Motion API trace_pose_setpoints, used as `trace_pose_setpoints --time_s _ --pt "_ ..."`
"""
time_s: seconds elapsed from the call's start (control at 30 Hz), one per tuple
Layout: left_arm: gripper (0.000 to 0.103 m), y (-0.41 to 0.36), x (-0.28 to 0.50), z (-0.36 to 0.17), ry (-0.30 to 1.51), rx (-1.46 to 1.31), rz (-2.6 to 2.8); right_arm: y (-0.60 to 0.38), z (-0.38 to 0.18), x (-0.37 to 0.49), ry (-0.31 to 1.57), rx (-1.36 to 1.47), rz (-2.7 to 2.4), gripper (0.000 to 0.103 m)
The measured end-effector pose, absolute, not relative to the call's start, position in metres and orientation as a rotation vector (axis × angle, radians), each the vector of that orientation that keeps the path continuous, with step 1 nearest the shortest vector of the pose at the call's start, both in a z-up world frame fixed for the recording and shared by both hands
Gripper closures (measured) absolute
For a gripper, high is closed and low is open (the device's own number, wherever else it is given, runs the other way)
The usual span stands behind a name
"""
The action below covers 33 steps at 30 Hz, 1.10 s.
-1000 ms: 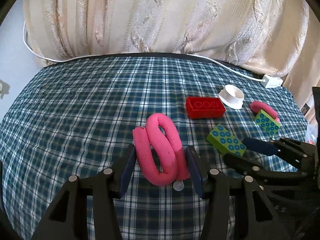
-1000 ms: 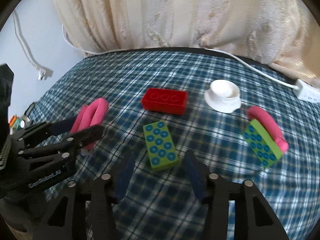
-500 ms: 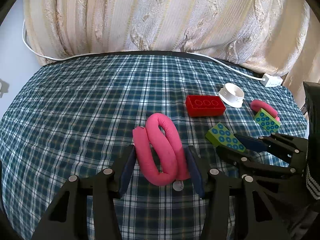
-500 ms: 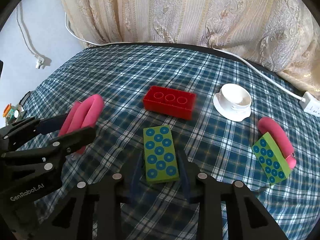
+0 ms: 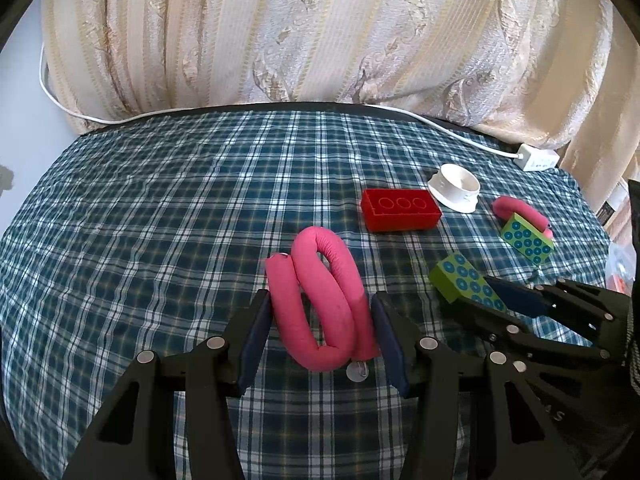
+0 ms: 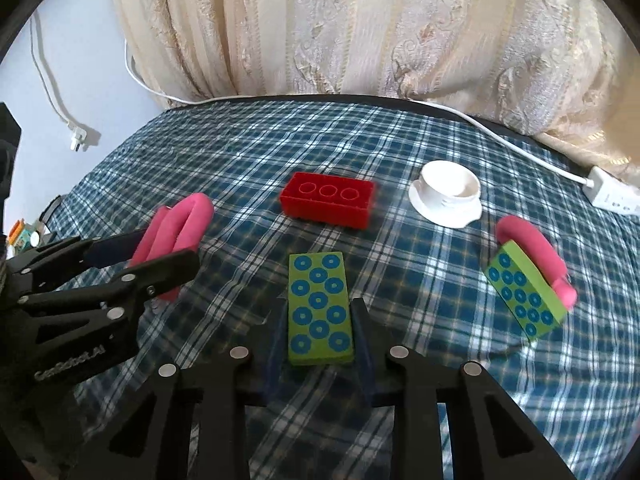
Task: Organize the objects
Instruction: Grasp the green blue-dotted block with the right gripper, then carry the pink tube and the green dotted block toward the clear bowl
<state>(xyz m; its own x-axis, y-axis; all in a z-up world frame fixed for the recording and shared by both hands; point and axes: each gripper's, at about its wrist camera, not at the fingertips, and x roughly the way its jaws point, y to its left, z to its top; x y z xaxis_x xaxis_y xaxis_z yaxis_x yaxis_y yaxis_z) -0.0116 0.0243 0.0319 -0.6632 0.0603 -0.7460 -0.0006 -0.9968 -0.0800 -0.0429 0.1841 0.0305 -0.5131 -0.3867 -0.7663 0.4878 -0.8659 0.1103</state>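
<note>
Right gripper (image 6: 320, 334) clamped on near green block (image 6: 320, 308), left gripper (image 5: 320, 334) squeezing coiled pink tube (image 5: 320, 300): risks springy foam slipping free on lifting.

Soft daylight filters through the cream curtain (image 5: 320, 32) behind the plaid tablecloth (image 6: 248, 152), leaving faint shadows. Both fisheye views bend strongly and darken to black at the corners. Detail below the curtain stays sharp, with slight haze.
</note>
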Motion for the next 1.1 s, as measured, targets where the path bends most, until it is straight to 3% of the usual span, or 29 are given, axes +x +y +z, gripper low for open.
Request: trace_pose_setpoints --time_s 1.1 --pt "0.051 0.052 -0.003 0.035 -0.033 -1.214 2.755 0.256 0.049 0.019 -0.125 1.134 -2.502 0.071"
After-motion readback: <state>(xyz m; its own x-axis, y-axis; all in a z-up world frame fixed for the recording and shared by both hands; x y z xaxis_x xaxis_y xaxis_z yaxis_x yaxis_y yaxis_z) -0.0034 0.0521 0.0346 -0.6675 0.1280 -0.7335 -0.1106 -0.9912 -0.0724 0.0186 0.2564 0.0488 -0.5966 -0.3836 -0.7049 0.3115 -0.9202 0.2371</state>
